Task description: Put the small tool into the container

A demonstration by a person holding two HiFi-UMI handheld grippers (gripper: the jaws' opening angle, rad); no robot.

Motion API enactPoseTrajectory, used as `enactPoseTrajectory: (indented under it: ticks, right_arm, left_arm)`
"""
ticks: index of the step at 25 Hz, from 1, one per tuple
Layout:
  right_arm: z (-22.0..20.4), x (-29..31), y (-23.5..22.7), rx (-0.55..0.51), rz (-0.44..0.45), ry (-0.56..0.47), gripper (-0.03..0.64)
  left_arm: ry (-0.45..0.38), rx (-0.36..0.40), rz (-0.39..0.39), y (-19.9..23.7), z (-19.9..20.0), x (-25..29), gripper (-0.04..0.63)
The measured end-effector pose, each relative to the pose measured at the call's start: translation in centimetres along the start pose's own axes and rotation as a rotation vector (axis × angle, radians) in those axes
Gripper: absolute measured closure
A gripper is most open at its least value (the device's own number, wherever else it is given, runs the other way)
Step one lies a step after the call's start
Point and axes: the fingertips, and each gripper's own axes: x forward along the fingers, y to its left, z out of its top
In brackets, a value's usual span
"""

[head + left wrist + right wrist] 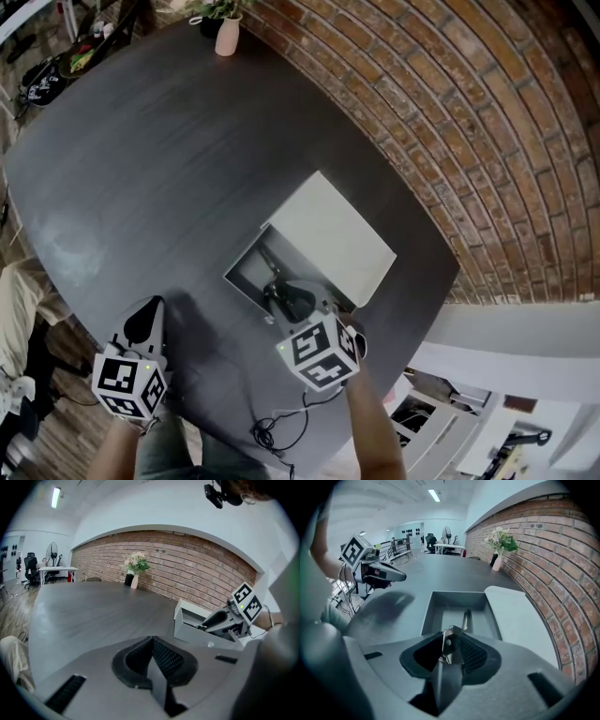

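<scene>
A grey open box (246,265) stands on the dark round table (141,169), its flat lid (328,234) beside it on the brick-wall side. My right gripper (289,302) points steeply down over the box's near end. In the right gripper view a small metal tool (451,644) stands between the jaws of the right gripper (450,654). Its thin end (466,619) reaches down to the box floor (440,616). The jaws stand slightly apart around it. My left gripper (145,321) hovers over the table's near edge, left of the box, shut and empty.
A pink vase with flowers (227,36) stands at the table's far edge. A black cable (281,427) lies on the table edge below my right hand. A brick wall (469,112) runs along the right. Desks and office chairs (51,571) stand far off.
</scene>
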Motion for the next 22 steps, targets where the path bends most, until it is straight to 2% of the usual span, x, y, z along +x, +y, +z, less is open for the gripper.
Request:
enactPoseTrajectory:
  ticks: [13, 22]
  right_arm:
    - [0.00, 0.23, 0.39, 0.015, 0.069, -0.001, 0.476]
    - [0.14, -0.23, 0.76, 0.064, 0.123, -0.027, 0.476]
  left_arm:
    - [0.011, 0.000, -0.014, -0.30, 0.13, 0.38, 0.591]
    - [0.012, 0.006, -0.025, -0.32, 0.38, 0.14, 0.591]
